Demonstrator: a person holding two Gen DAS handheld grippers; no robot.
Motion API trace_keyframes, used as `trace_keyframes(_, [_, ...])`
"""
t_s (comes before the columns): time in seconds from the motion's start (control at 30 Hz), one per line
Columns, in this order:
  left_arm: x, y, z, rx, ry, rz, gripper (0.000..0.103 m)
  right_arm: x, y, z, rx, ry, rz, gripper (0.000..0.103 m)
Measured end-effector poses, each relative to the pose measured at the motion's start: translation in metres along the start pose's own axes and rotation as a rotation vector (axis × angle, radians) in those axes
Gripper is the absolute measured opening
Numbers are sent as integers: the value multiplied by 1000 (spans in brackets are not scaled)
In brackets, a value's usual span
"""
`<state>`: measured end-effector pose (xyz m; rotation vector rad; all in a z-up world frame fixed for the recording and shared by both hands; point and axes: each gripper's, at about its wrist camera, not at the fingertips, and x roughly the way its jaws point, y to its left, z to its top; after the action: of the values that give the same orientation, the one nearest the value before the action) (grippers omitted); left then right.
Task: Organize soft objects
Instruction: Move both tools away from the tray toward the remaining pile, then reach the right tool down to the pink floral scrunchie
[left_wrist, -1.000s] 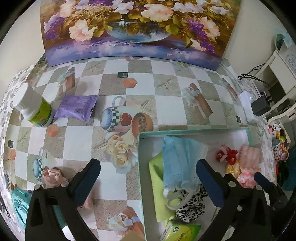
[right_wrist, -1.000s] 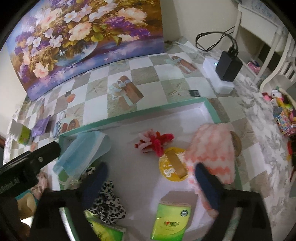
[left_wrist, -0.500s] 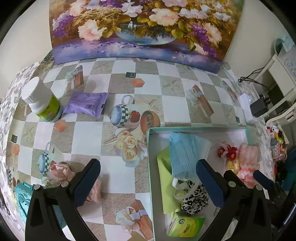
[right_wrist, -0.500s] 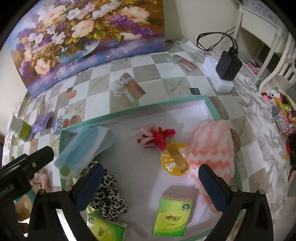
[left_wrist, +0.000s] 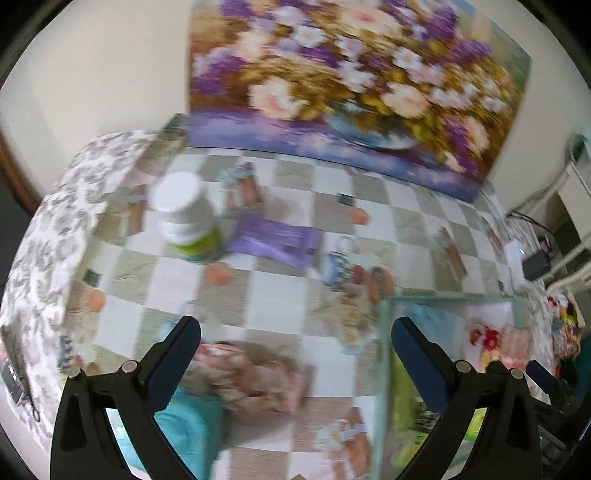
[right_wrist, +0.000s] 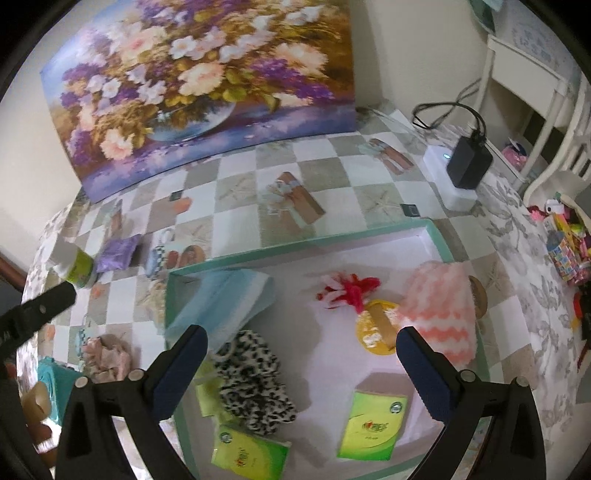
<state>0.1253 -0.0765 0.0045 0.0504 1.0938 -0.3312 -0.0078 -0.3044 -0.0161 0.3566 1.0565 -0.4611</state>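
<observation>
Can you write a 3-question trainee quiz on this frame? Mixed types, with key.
1. True or false: the left gripper is shut on the pink scrunchie.
2. The leopard scrunchie lies: A) inside the tray; B) beside the white bottle; C) on the purple packet.
3. Fill in: the right gripper hovers open above the ____.

Key
1. False: its jaws are open and empty.
2. A.
3. Tray.
</observation>
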Motion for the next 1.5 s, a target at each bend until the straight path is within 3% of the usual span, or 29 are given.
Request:
trace_keyframes(0.53, [-10, 98, -9, -166, 36, 118, 103, -10, 85, -11, -167, 10, 70, 103])
trace_keyframes(0.63, [-8, 109, -10, -186, 52, 110, 103, -11, 101, -12, -193, 12, 81, 103])
trace_keyframes(1.07, [25, 120, -12, -197, 160, 79, 103, 8, 152, -22, -276, 80, 182, 103])
trace_keyframes(1.5, [52, 141, -6, -211, 227, 144, 103, 64, 187, -43, -370, 219, 269, 97])
